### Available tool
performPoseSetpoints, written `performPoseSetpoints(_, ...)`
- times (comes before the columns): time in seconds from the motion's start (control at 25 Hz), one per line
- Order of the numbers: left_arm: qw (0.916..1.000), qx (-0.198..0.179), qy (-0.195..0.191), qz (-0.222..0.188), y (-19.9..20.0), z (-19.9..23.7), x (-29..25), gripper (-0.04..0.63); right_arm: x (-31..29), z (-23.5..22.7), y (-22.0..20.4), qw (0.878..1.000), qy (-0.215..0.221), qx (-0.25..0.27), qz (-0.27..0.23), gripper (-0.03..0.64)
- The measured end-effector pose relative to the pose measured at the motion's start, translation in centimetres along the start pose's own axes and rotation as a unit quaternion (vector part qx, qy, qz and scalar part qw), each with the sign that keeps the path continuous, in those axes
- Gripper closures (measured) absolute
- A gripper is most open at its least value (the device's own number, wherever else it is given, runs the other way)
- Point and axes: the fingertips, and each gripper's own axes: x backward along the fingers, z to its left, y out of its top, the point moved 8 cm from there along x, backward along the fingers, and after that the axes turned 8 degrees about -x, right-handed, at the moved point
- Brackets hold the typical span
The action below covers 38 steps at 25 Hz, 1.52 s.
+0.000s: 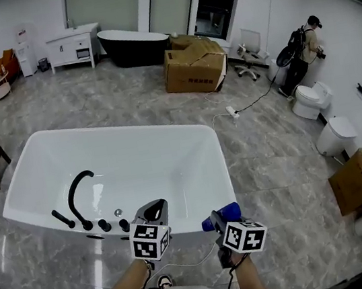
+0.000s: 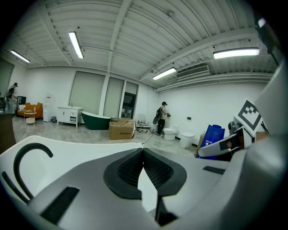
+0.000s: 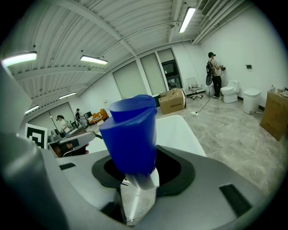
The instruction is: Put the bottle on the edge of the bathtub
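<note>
Between the pads of the right gripper point(image 3: 135, 182): the blue bottle point(image 3: 130, 134), clamped at its pale lower part, with the blue body projecting forward and up past the jaw tips. From the head view: right gripper point(image 1: 215, 223) and bottle point(image 1: 222, 213) just short of the near rim of the white bathtub point(image 1: 187, 215), not yet over it. Directly to the left of the right gripper: left gripper point(image 1: 152, 213), tips at the same rim; pads of this left gripper point(image 2: 143, 168) pressed together on nothing.

Judged step: carry to the rim, then set down.

- Advance the right gripper straight ahead until the bottle sits over the flat of the rim, not over the basin beyond it nor the floor short of it.
- Select the bare stretch directly ahead of the jaws; stay clear of the black faucet point(image 1: 79, 190) and knobs point(image 1: 104, 224) farther left, beyond the left gripper.
- Base end not identifiable in either view; confirm it, then roll the wrist until the bottle stands upright.
- Lower until the base rests flat on the rim; loosen the clamp only then; withdraw straight back without brushing the body.
- Likely risk: narrow, glossy rim; centre the base across its width.
</note>
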Motion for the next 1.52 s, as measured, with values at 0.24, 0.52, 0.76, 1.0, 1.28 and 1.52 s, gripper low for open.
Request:
performPoseSetpoints(0.24, 0.9998, -0.002, -0.018, 0.004, 0.0, 1.3, -2.8, 0.578, -1.6, -0.7, 0.9, 1.000, -0.020, -0.011, -0.004, 0.443)
performPoseSetpoints(0.52, 0.9993, 0.010, -0.019, 0.030, -1.7, 1.3, -4.5, 0.578, -2.6, -2.2, 0.3, 0.999, -0.034, -0.017, 0.021, 0.443)
performPoseSetpoints(0.76, 0.9984, 0.025, 0.002, 0.051, -2.1, 1.7, -4.6, 0.578, -4.7, -2.0, 1.3, 0.999, -0.011, -0.004, 0.045, 0.443)
performPoseSetpoints(1.0, 0.9977, 0.034, 0.019, 0.055, -2.2, 1.8, -4.6, 0.578, -5.7, -1.6, 1.9, 0.999, -0.003, 0.012, 0.053, 0.443)
performPoseSetpoints(1.28, 0.9953, 0.054, 0.018, 0.079, -4.0, 0.7, -4.3, 0.578, -5.7, -2.6, 0.7, 0.998, -0.005, 0.003, 0.065, 0.443)
performPoseSetpoints(1.52, 0.9936, 0.056, 0.014, 0.097, -5.2, -0.2, -4.4, 0.578, -5.5, -3.7, -0.8, 0.997, -0.013, -0.005, 0.075, 0.443)
